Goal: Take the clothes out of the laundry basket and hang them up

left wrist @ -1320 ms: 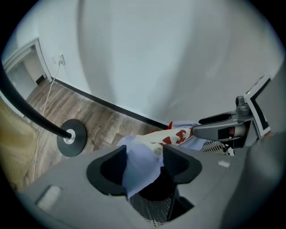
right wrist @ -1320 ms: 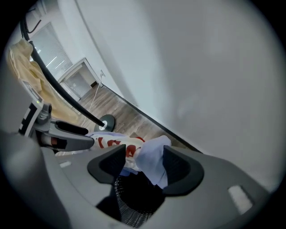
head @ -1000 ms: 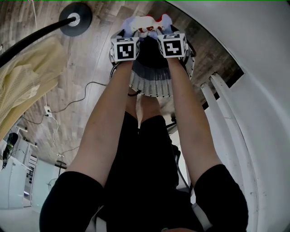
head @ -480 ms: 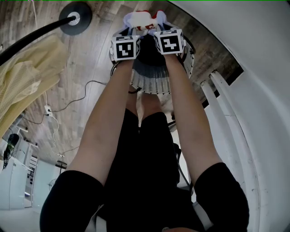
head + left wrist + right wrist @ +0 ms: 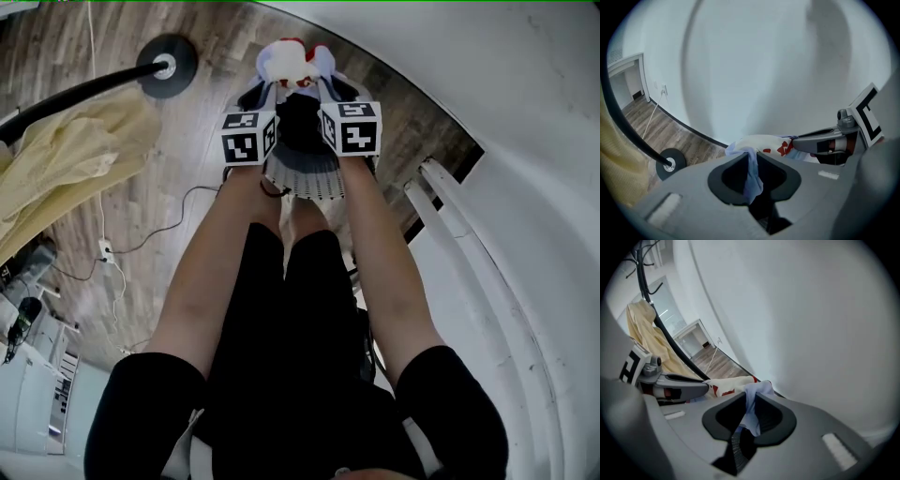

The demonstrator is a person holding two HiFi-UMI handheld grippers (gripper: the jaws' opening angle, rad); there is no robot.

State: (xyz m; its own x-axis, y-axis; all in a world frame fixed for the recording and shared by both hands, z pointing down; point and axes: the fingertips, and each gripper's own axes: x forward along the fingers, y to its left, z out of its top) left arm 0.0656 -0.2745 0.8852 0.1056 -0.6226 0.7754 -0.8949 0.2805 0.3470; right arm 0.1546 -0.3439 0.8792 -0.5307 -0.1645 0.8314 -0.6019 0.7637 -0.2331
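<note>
A light-blue and white garment with red print (image 5: 293,62) hangs bunched between both grippers, above the white ribbed laundry basket (image 5: 305,174). My left gripper (image 5: 265,91) is shut on a light-blue fold at the garment's left side (image 5: 751,159). My right gripper (image 5: 328,87) is shut on a fold at its right side (image 5: 751,401). The garment (image 5: 761,142) spans the short gap between them. Each gripper view shows the other gripper close by: the right gripper (image 5: 799,142) and the left gripper (image 5: 707,388). Dark clothing lies inside the basket.
A yellow garment (image 5: 70,159) hangs on a black curved rack pole whose round base (image 5: 167,66) stands on the wood floor. A cable (image 5: 141,220) trails across the floor at left. A white wall and white rods (image 5: 450,211) lie to the right. My legs are below.
Both grippers have drawn back toward me and a little further apart, and the garment is lifted higher out of the basket between them.
</note>
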